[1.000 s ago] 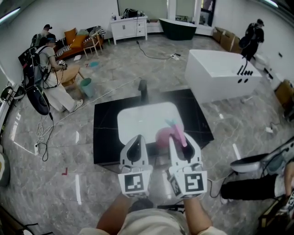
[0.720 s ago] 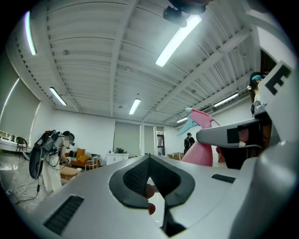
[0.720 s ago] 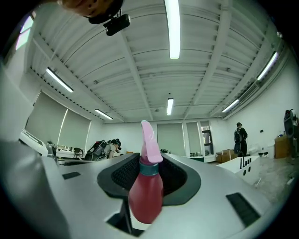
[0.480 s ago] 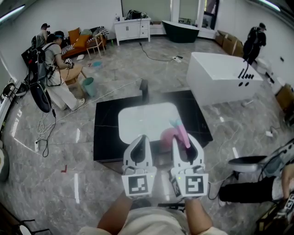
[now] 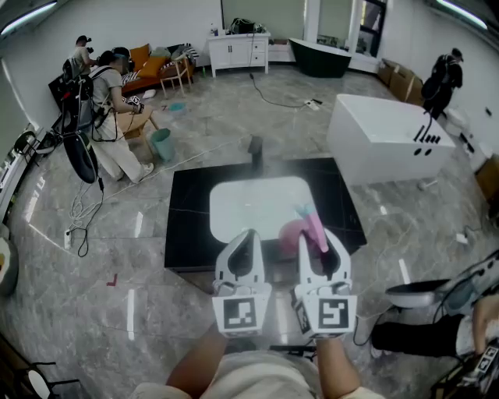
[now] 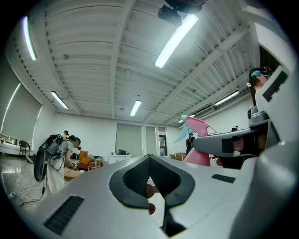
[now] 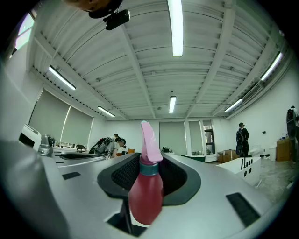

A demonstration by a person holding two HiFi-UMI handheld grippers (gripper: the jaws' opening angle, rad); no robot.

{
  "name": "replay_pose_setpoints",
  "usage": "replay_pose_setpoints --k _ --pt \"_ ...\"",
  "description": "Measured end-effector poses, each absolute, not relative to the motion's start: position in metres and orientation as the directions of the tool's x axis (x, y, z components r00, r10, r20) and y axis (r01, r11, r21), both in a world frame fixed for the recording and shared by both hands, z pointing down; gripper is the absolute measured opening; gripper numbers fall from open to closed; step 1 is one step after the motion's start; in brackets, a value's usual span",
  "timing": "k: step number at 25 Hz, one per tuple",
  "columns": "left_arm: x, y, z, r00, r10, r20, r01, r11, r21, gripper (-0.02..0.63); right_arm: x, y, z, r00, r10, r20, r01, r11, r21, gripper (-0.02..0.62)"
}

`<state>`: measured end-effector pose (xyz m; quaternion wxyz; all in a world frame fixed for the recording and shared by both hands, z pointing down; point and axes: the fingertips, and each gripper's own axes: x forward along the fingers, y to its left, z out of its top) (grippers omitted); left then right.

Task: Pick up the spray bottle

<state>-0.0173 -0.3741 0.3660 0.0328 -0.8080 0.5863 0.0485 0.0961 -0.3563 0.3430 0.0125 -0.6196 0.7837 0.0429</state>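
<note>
While clamped on the pink spray bottle, holds it upright between the pads of the right gripper, nozzle head poking past the tips. Just beside, on its left: left gripper, jaws closed together, nothing between. Below both, near edge of black counter; open grey floor either side.

A grey marble floor is spreading under a black counter with a white basin, a white bathtub standing to its right. Strip lights are glowing on the ceiling, and a white cabinet is standing by the far wall.
</note>
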Motion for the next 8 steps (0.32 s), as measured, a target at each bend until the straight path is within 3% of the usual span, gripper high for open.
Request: replay_pose_setpoints --k 8 --pt "-0.02 -0.3658 0.3677 0.304 -0.947 -0.108 -0.952 -0.306 0.0 0.002 0.0915 -0.3503 0.345 -0.252 -0.965 -0.071 -0.967 0.248 0.062 0.135"
